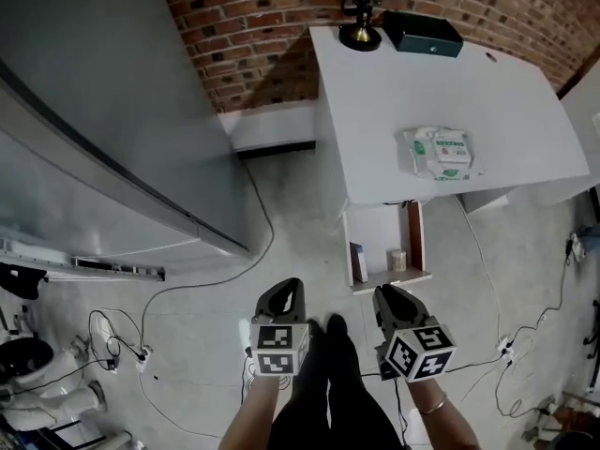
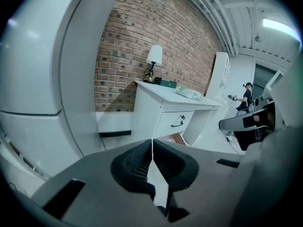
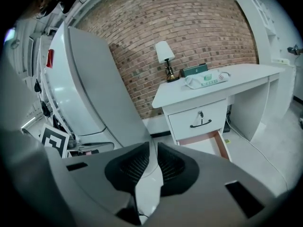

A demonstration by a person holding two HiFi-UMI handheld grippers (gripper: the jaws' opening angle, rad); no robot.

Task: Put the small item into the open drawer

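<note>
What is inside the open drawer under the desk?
In the open drawer stand a dark item at left and a small pale item. The desk top covers its back.

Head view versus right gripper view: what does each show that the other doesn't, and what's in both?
Head view only: a pale item and a dark item inside the open drawer, plus the left gripper and right gripper from above. Right gripper view only: the closed upper drawer with its handle, and that gripper's jaws a little apart with nothing between them. Both: desk, lamp, green box, wipes pack, brick wall and the open drawer.
</note>
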